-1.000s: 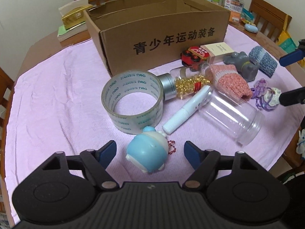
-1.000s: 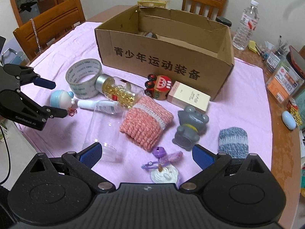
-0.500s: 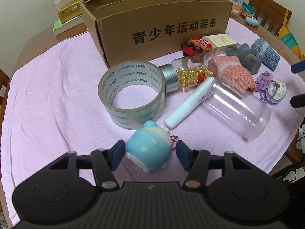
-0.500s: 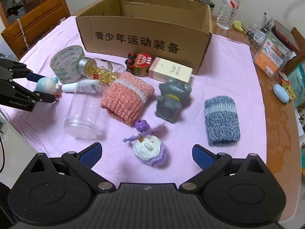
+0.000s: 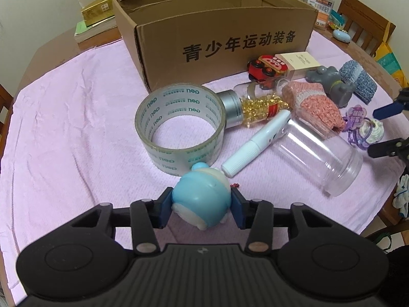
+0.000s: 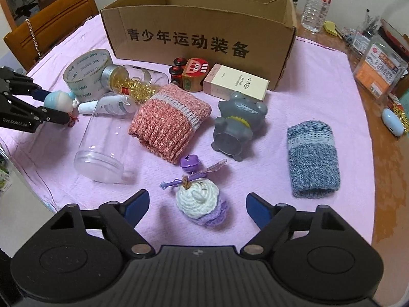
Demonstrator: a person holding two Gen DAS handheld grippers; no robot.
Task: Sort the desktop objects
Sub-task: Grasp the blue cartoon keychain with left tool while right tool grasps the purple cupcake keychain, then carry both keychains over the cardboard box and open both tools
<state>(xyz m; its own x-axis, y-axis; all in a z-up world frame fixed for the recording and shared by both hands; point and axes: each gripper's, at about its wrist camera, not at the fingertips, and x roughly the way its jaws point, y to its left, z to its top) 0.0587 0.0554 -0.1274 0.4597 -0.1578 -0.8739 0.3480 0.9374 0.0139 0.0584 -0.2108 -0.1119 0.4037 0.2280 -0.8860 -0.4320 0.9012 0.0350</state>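
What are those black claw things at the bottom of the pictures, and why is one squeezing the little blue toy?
Those claws are grabbers, and a person holds one in each hand. Each grabber has a camera on it that looks out along its two fingers, so each picture shows one grabber's own view.

In the left camera's picture, the left gripper has its blue pads closed on the blue toy. In the right camera's picture, the right gripper is open, with the crochet cupcake lying between its fingers, not yet squeezed.

Everything sits on a pink cloth: a tape roll, a clear jar, a pink knitted piece, a grey toy and a blue knitted piece. Behind them is a cardboard box, probably where the things get sorted.
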